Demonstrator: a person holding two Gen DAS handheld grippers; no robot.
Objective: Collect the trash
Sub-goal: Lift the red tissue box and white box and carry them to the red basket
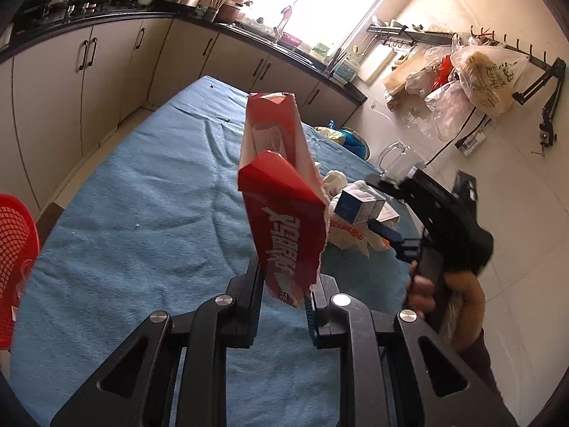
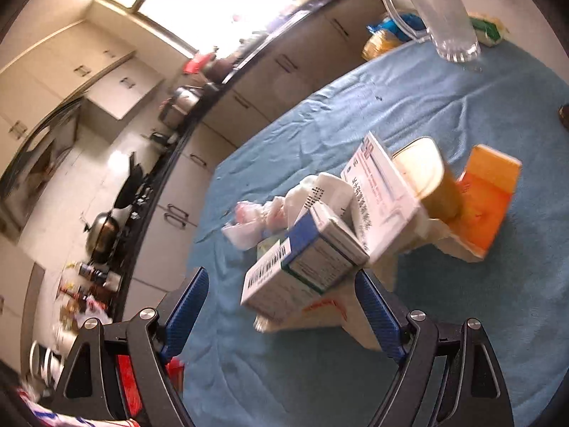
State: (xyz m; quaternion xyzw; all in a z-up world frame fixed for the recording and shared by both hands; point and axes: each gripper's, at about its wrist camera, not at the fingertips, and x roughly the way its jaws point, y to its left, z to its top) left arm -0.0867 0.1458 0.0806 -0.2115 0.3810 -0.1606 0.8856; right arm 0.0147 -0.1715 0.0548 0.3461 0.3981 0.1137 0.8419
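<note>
My left gripper (image 1: 284, 284) is shut on the lower end of a torn red carton (image 1: 281, 192), which stands up above the blue tablecloth (image 1: 142, 195). A pile of trash lies on the cloth: a blue-and-white box (image 2: 302, 259), a white box with print (image 2: 380, 192), crumpled tissue (image 2: 256, 217), an orange box (image 2: 490, 192) and a beige paper bag (image 2: 338, 313). My right gripper (image 2: 281, 306) stands open, its blue pads (image 2: 188, 302) either side of the blue-and-white box without touching it. The left wrist view shows the right gripper (image 1: 387, 235) beside the pile (image 1: 355, 206).
A red mesh basket (image 1: 14, 249) sits at the table's left edge. A clear plastic jug (image 2: 444, 10) and some bags (image 2: 387, 35) stand at the far end of the table. Kitchen cabinets (image 1: 89, 71) and a counter with pans run along the far side.
</note>
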